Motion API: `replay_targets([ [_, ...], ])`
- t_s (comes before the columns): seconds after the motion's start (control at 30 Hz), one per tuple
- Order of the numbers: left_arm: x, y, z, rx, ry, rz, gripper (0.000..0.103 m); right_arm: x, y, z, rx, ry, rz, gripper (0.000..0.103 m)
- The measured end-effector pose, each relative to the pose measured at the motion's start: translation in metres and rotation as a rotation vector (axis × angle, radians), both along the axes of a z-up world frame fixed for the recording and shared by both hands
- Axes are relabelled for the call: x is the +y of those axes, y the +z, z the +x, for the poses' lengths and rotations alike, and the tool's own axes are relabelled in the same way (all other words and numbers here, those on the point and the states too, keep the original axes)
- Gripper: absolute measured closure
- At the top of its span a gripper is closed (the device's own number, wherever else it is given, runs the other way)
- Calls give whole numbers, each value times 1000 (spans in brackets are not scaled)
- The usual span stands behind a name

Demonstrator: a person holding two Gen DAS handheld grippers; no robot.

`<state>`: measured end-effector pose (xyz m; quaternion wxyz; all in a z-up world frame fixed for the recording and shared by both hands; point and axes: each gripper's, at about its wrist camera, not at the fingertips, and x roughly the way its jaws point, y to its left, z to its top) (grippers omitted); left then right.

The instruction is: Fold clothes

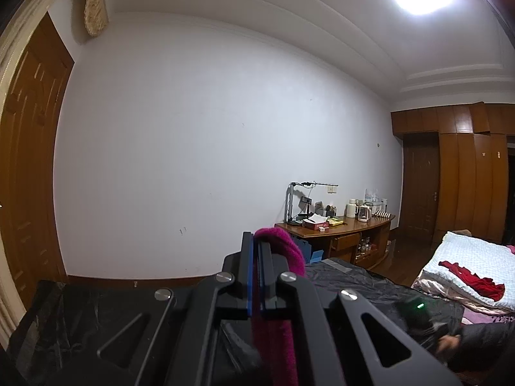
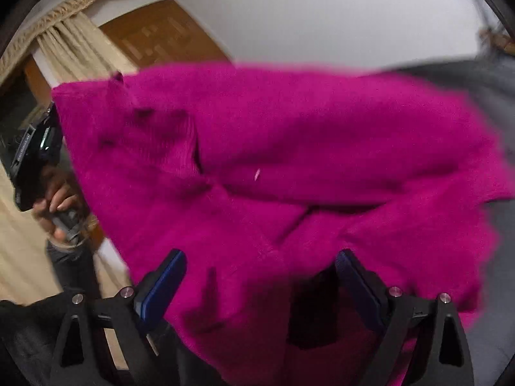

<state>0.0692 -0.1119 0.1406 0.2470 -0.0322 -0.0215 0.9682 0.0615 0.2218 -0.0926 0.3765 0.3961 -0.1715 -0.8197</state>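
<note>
Your left gripper (image 1: pixel 256 257) is clamped on the sweater (image 2: pixel 273 160); your right gripper (image 2: pixel 260 276) gapes wide, holding nothing. Cloth drapes between its fingers, so one thin pinch could slip

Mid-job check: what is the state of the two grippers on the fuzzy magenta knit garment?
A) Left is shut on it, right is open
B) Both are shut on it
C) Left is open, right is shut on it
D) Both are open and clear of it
A: the left gripper has its blue pads pinched together on a fold of the fuzzy magenta knit garment, while the right gripper has its fingers spread wide apart.
</note>
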Motion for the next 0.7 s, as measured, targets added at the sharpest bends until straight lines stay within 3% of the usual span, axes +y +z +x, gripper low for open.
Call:
replay_targets([
  [0.07,-3,3,-2,-4,-5,11,100,-7,-11,-13,-44,68,-36,8],
  [0.13,-4,4,-4,-5,0,17,100,-14,-20,-25,-87,135,-72,16],
  [0.17,-5,5,-5,-6,4,19,100,-17,-22,-30,-101,160,-86,29],
  [0.23,-7,6,-7,-5,15,18,100,-19,-25,-34,-120,204,-115,66],
  [0.3,-4,6,-10,-7,28,13,100,-23,-28,-32,-128,259,-129,78],
  [0.47,-14,0,-16,-34,59,22,100,-39,-23,-2,-99,412,-151,78],
  [0.6,-17,-3,-17,-44,61,27,100,-54,-20,24,-62,444,-128,77],
  [0.67,-15,-3,-15,-40,58,17,100,-71,-23,9,-70,396,-68,69],
  [0.7,-15,-2,-13,-36,56,12,100,-79,-25,1,-77,367,-38,52],
])
